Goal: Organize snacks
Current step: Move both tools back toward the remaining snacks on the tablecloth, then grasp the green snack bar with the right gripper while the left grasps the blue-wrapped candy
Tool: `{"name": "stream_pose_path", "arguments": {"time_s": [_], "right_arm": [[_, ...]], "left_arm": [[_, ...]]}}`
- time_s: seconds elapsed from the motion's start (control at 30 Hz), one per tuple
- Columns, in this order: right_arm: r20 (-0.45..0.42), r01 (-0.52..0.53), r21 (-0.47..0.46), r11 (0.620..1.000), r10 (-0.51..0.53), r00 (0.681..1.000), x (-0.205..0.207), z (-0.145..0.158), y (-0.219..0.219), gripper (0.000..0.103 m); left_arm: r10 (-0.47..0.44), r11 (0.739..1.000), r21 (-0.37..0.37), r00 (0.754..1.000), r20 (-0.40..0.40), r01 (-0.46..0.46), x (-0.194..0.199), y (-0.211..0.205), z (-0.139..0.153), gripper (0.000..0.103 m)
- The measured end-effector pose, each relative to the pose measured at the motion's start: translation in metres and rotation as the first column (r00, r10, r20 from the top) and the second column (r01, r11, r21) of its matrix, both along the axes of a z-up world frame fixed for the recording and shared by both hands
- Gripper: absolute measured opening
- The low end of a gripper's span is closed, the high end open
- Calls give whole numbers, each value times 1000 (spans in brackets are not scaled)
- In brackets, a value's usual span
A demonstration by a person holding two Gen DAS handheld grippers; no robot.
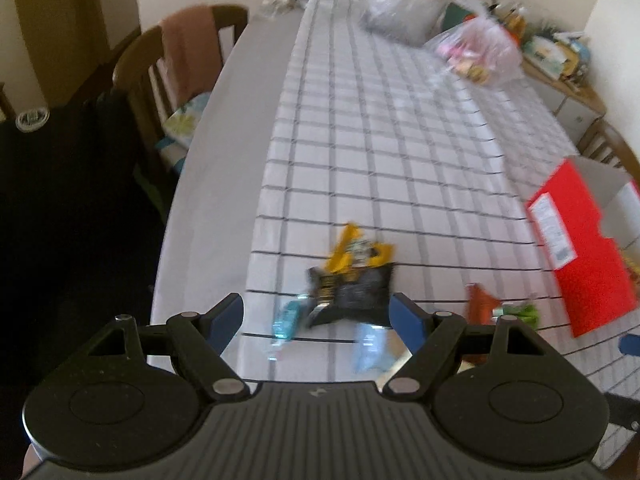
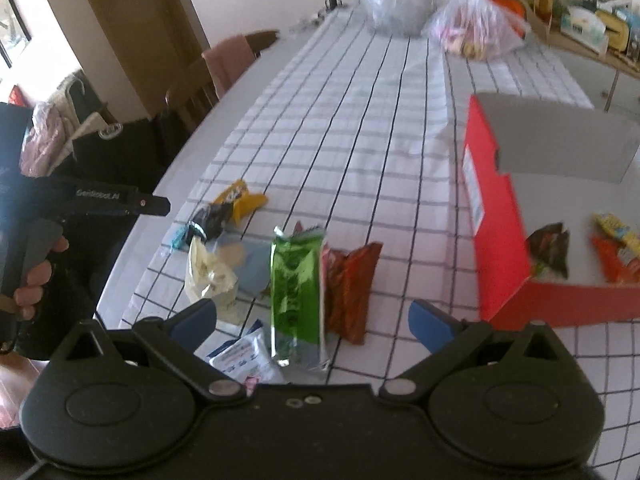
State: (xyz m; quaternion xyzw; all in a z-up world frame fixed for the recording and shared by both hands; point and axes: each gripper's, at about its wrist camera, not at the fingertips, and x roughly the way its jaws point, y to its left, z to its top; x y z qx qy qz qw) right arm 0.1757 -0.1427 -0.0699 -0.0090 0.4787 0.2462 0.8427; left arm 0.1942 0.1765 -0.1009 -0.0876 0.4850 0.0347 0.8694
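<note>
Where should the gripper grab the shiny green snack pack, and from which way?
Probably across the middle of the green pack, coming down from above with the right gripper. It lies flat and long, pointing away, so its narrow width fits between the open jaws. The red-brown pack touches its right edge.

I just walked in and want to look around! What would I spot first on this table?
The bright red box on the right of the checked tablecloth grabs the eye, open with a few snacks already inside. Next comes the shiny green packet lying just ahead of the right gripper, beside a red-brown packet. Further left sits a yellow and black wrapper pile, in front of the left gripper; both jaws are open.
</note>
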Motion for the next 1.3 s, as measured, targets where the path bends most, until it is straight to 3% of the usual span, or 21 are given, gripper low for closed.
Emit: {"name": "stream_pose_path", "arguments": {"time_s": [0.47,0.6,0.7,0.87,0.93,1.2,1.3], "right_arm": [[-108,2,-105,994,-14,994,13,-38,36,93],[-118,-4,-115,993,-9,993,13,-42,42,89],[-124,-13,-127,992,-3,992,15,-46,47,83],[-124,-23,-159,987,3,992,16,-51,54,75],[-126,-24,-174,984,2,992,16,-56,56,68],[-124,-27,-243,970,-3,992,13,-70,61,42],[-119,-20,-234,972,-8,993,12,-69,60,40]], "left_arm": [[-34,999,-3,990,-134,34,26,25,-59,79],[-54,999,-6,987,-154,54,29,25,-67,66],[-73,997,6,987,-143,75,29,21,-67,64],[-112,992,39,985,-132,118,28,9,-66,46],[-122,990,61,984,-128,130,26,5,-66,39],[-98,993,57,988,-118,105,21,10,-66,20],[-76,996,36,990,-116,80,21,15,-65,14]]}}
